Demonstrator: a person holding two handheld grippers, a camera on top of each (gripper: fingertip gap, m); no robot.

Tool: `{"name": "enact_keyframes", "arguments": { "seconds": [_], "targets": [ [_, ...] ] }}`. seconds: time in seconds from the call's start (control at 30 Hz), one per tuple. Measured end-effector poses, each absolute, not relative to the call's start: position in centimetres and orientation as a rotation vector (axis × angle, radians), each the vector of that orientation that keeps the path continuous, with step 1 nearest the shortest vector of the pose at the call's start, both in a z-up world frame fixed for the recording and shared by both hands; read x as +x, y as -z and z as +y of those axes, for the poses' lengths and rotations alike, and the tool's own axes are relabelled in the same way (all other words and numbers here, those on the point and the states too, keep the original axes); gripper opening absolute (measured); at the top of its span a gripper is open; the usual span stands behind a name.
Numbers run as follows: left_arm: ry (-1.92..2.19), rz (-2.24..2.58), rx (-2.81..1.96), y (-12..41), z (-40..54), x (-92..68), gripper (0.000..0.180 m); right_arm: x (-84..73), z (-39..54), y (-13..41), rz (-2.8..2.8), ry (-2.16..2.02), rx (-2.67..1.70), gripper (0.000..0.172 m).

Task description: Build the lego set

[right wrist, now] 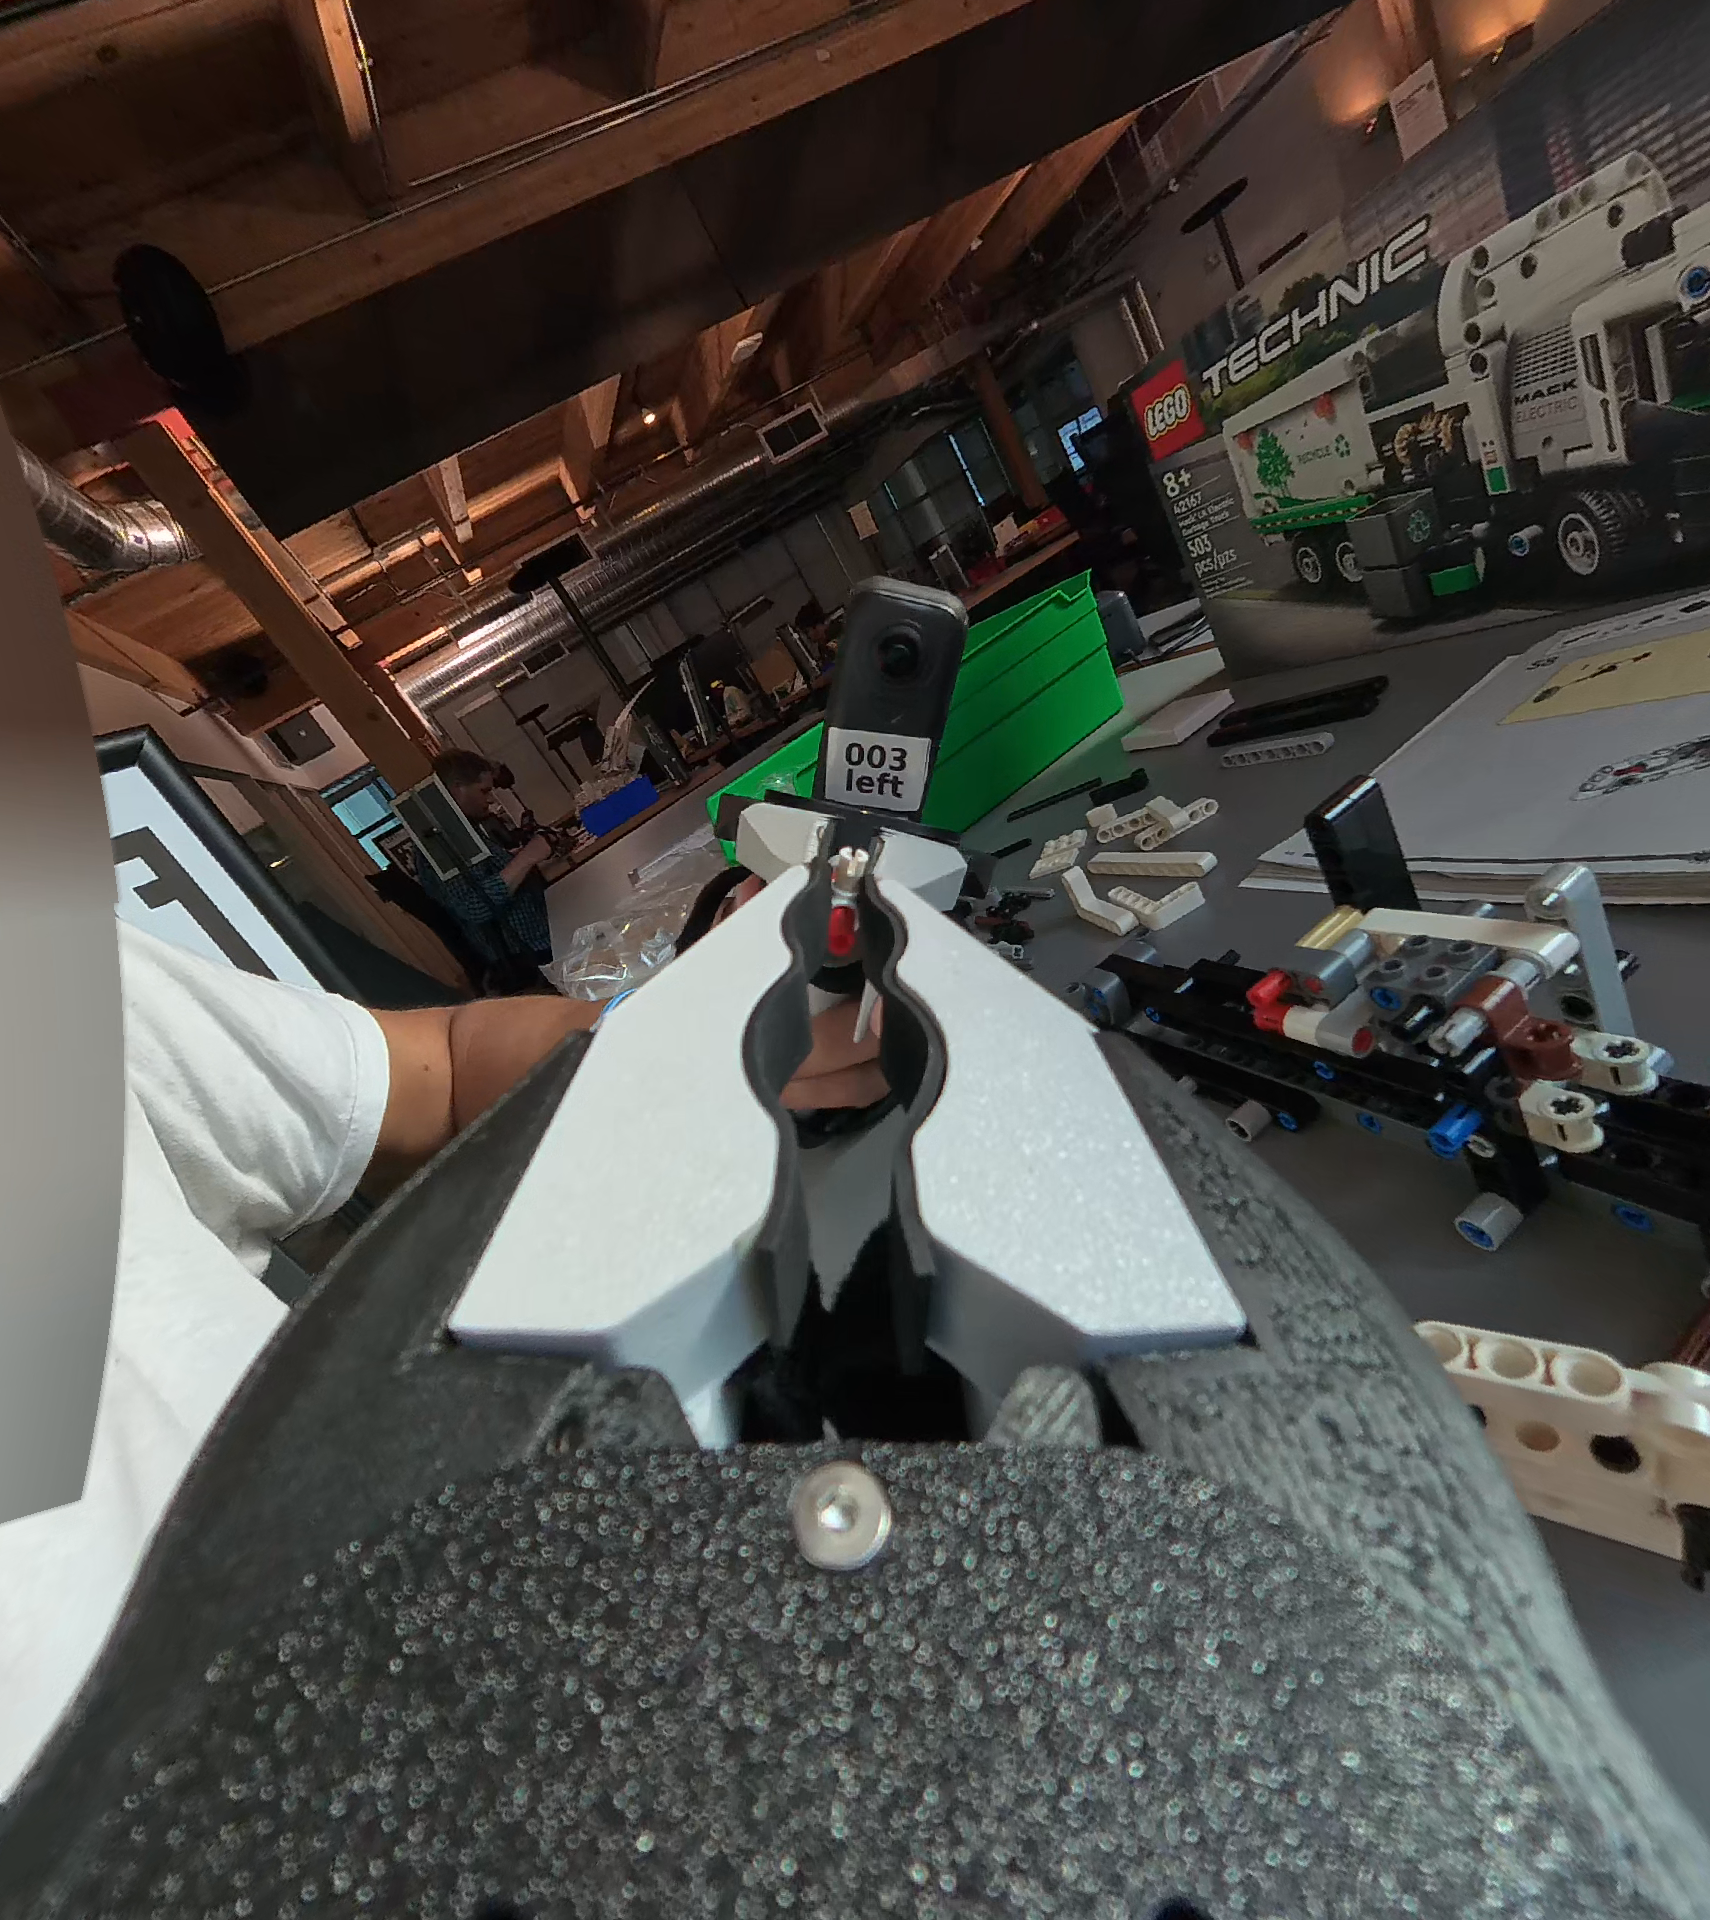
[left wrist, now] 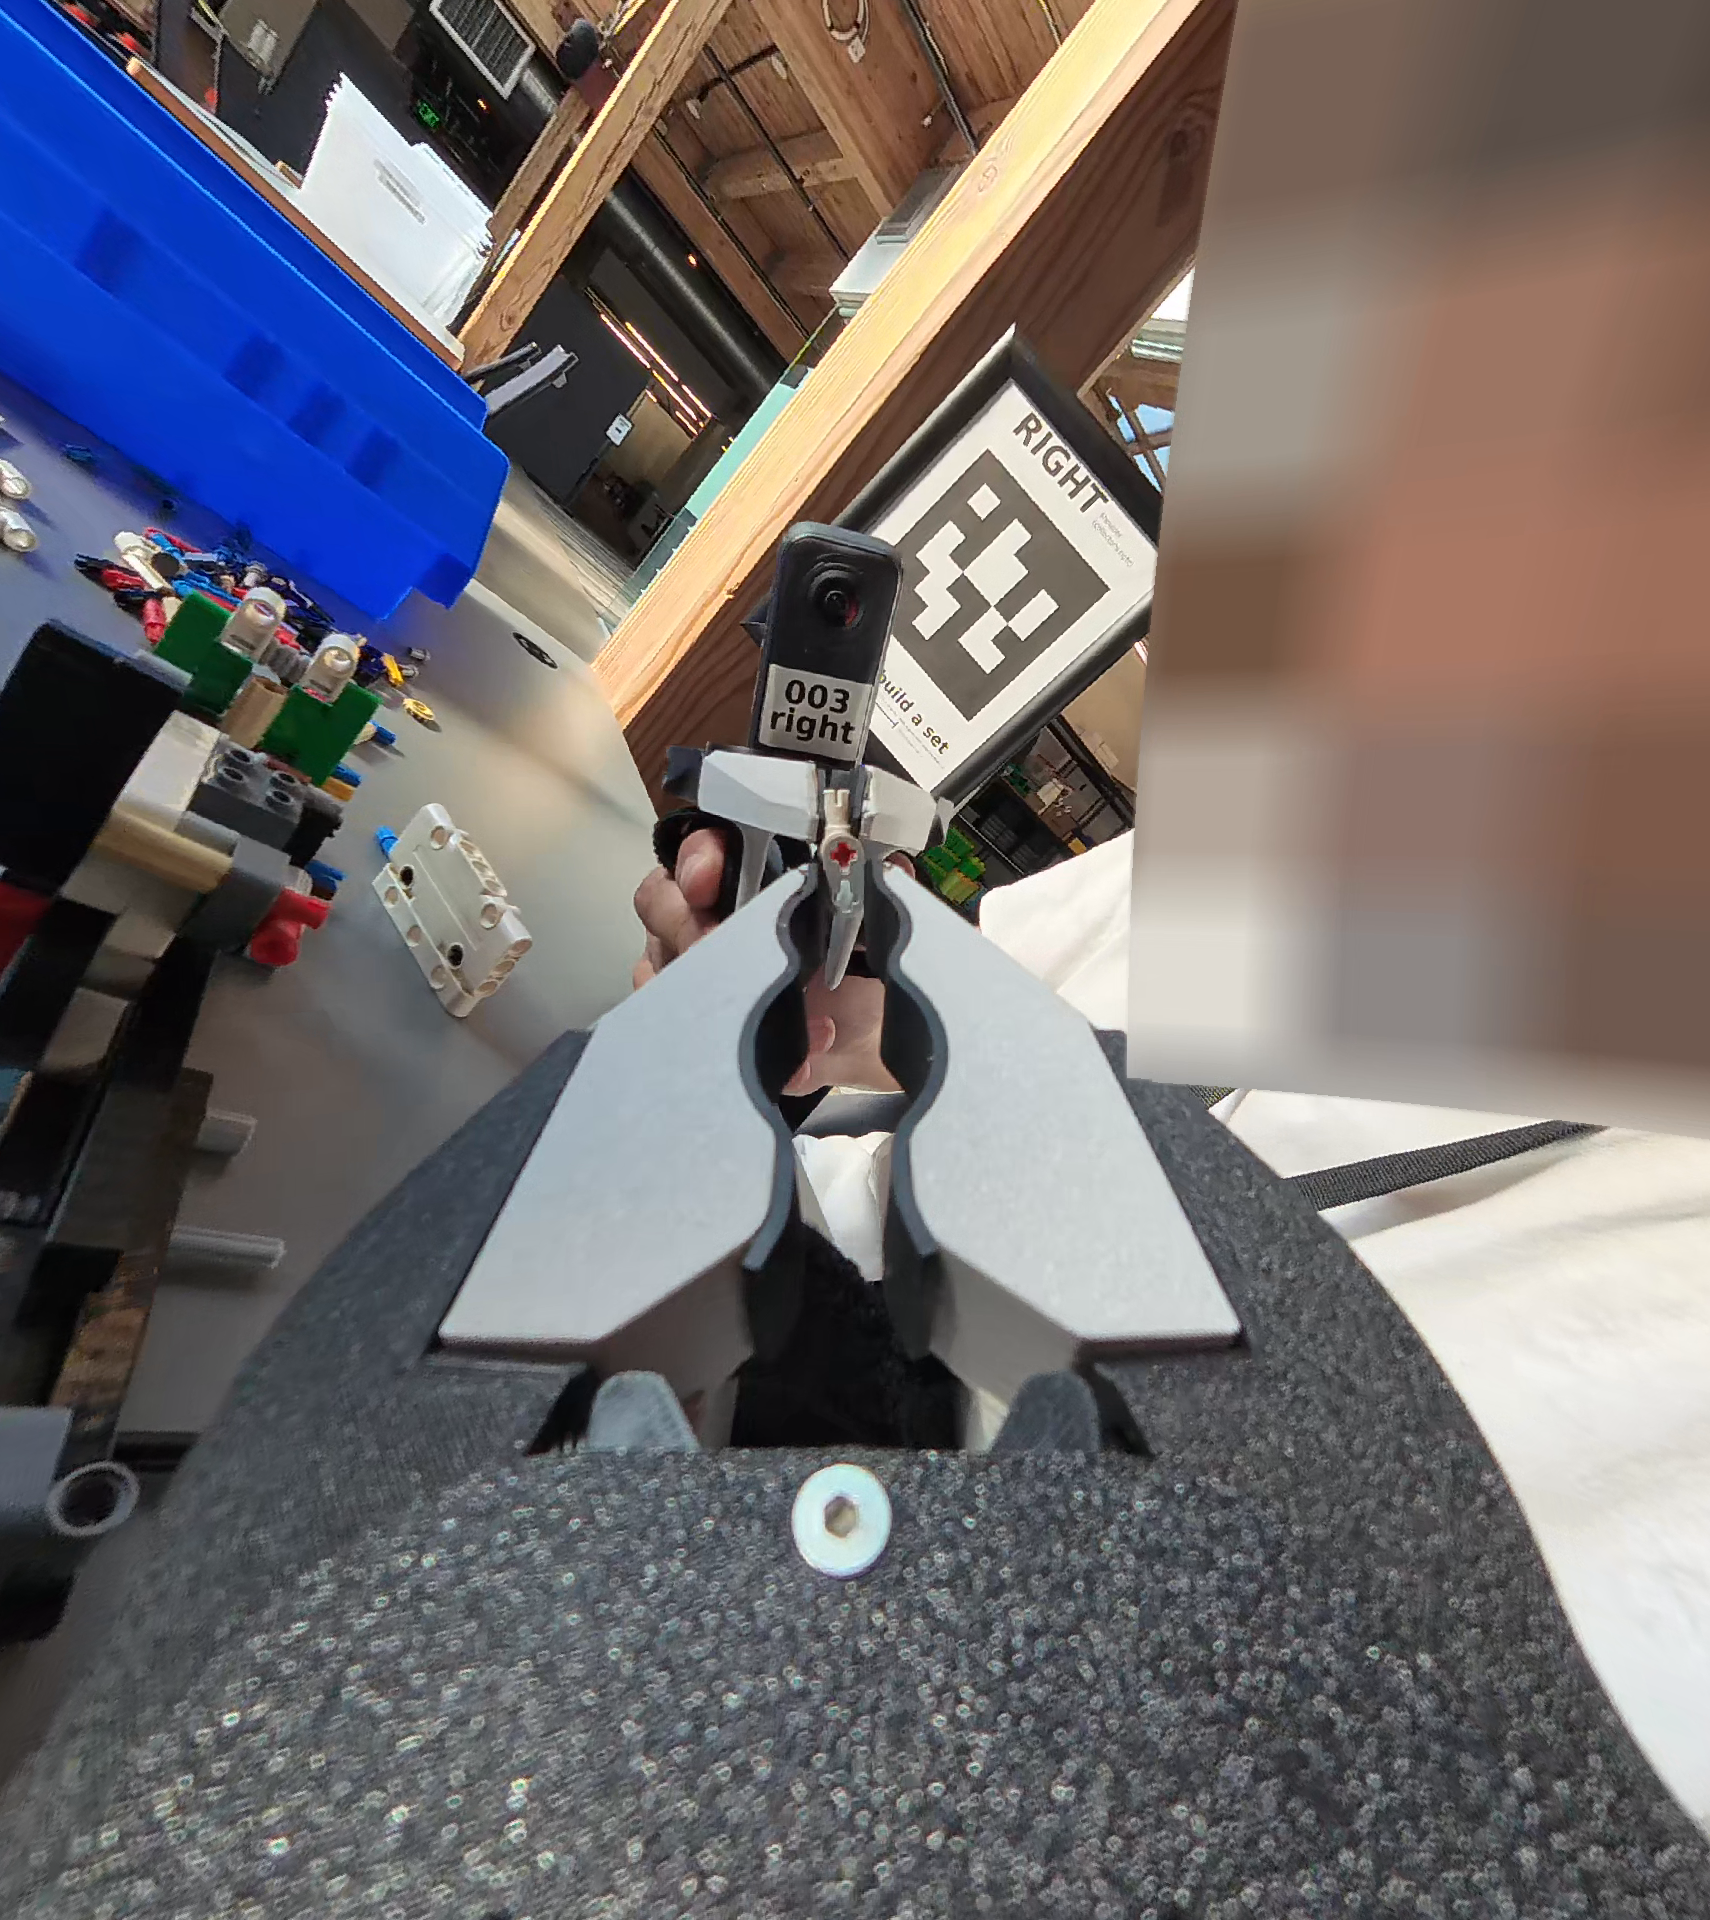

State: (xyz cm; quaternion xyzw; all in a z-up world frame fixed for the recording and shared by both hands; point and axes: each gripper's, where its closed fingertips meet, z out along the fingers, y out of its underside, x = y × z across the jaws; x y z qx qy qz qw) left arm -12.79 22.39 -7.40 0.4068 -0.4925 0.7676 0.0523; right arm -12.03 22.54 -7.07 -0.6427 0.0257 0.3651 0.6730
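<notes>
Small grey plastic connector piece (left wrist: 840, 854), fitted with a red cross-axle and a pale pin, is located in the air above the grey bench (left wrist: 477, 1091), between the two tongs, which face each other tip to tip.

Left tongs (left wrist: 838, 883): closed, with the tips against the grey body of the connector piece.

Right tongs (right wrist: 843, 883): closed on the same piece, tips on either side of its red and pale end. A hand (left wrist: 685, 904) grips the handle behind them.

Items on the bench:
- White perforated plastic panel (left wrist: 451, 909), lying flat near the left tongs.
- Blue plastic bin (left wrist: 207, 312), beyond a scatter of loose coloured parts.
- Partly built black-and-grey brick model (right wrist: 1402, 1018), to the right of the right tongs.
- Cream perforated beams (right wrist: 1142, 862), loose, in front of a green plastic bin (right wrist: 1027, 686).
</notes>
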Motion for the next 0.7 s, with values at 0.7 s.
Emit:
{"name": "enact_keyframes", "arguments": {
  "seconds": [0.7],
  "targets": [
    [-2.292,-1.497,1.299,7.99,22.63,-12.79,0.003,-12.10,23.03,7.68,0.060,-0.804,-1.490,0.003]
  ]
}}
